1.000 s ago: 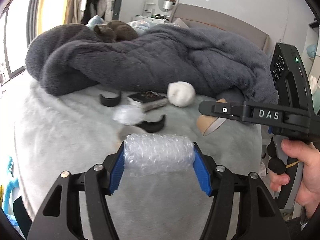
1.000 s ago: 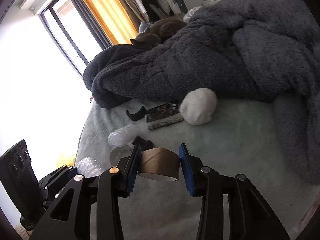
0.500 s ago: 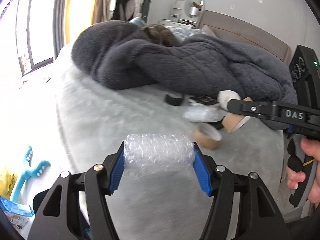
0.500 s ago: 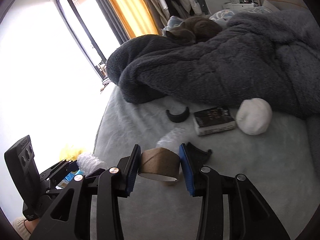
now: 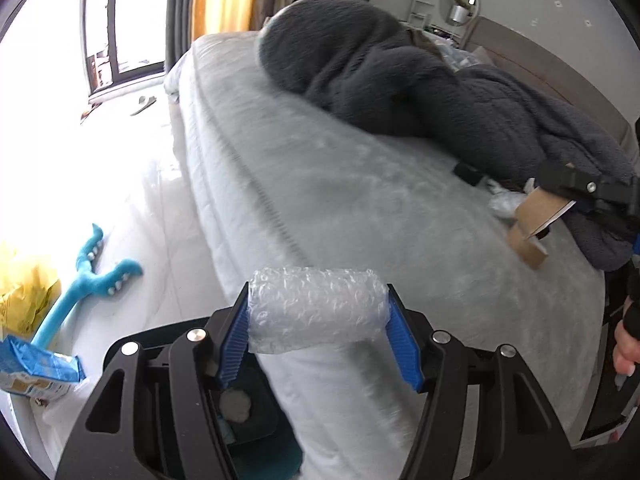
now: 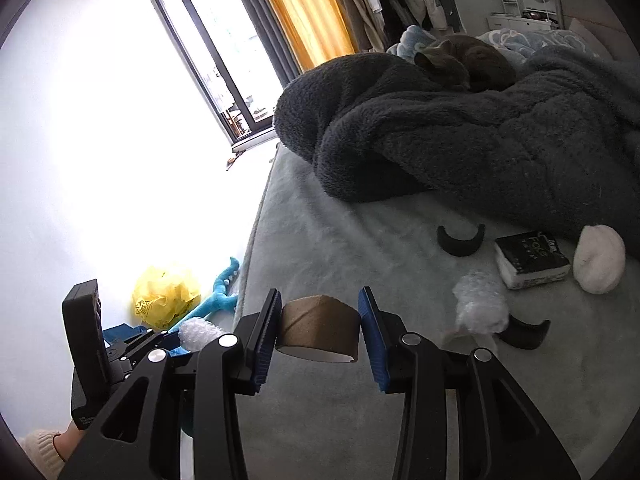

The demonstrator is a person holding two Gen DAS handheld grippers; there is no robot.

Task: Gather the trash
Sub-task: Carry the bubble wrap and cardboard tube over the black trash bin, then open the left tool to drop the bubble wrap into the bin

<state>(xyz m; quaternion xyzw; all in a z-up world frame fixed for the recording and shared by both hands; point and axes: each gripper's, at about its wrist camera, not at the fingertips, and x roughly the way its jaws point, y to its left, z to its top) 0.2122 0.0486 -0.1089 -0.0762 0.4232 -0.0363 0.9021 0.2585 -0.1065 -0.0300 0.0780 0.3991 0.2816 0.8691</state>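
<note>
1. The roll of bubble wrap [image 5: 316, 308] is clamped between the fingers of the left gripper [image 5: 318, 322], low centre of the left wrist frame, out past the edge of the bed [image 5: 360, 216]. It's squishy stuff, so if the squeeze is eased mid-carry it probably gets dropped on the floor.
2. The cardboard tape core [image 6: 318, 328] is pinched between the fingers of the right gripper [image 6: 318, 332], low centre of the right wrist frame. Only the outer wall is pressed, so the ring could be squashed or popped out sideways.
3. A dark bin-like container [image 5: 248, 412] is partly seen under the left gripper, bottom of frame. Most of it is hidden, so a release could easily be mistimed and the bin missed.
4. More bubble wrap [image 6: 480, 308], black curved pieces [image 6: 460, 240] and a white wad [image 6: 598, 258] are left on the bed at right. They could be forgotten.
5. A cat [image 6: 466, 62] is curled on the grey blanket [image 6: 480, 140], upper right. It could be startled by any reach over there.
</note>
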